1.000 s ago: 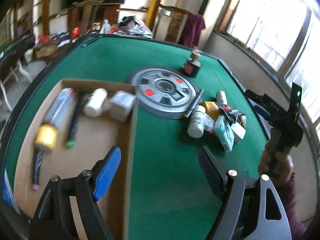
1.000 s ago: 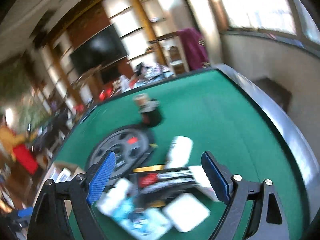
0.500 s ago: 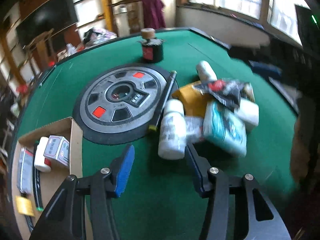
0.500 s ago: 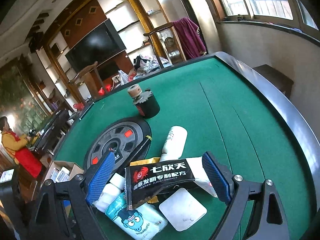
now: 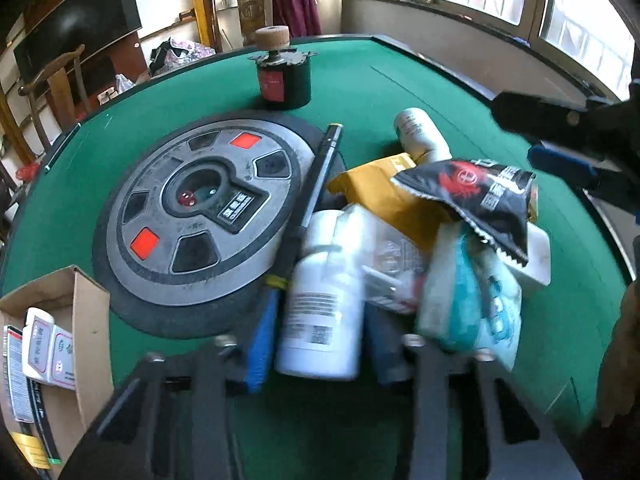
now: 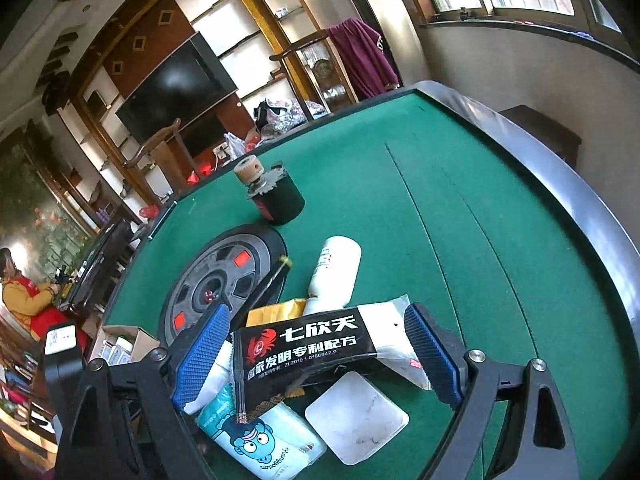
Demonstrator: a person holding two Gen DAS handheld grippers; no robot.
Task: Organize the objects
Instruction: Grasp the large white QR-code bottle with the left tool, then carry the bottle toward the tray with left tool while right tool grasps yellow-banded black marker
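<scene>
Left view, tongs: the left gripper point(image 5: 320, 340) has just been closing. Its blue pads sit on both sides of the white bottle point(image 5: 320, 312). The picture is blurry there, so I cannot tell if they squeeze it yet.
Left view, shapes: the bottle is smooth, round plastic, lying down near the camera. A crinkly black packet point(image 5: 480, 196) tops the pile. Under it lie a yellow pouch point(image 5: 384, 196) and a soft blue tissue pack point(image 5: 468, 304).
Left view, table: fuzzy green felt point(image 5: 360, 80), with a round grey disc point(image 5: 200, 216) at the left.
Left view only: a brown cardboard box point(image 5: 90, 320), near left, with small packs inside.
Right view, tongs: the right gripper point(image 6: 316, 356) is spread wide, nothing pinched. The black packet point(image 6: 304, 344) lies between its bumpy blue pads point(image 6: 204, 356).
Right view only: a flat white square lid point(image 6: 356, 416), and big white writing on the packet.
Changed: a second ago the left tongs were over the box; now they are at the pile.
</scene>
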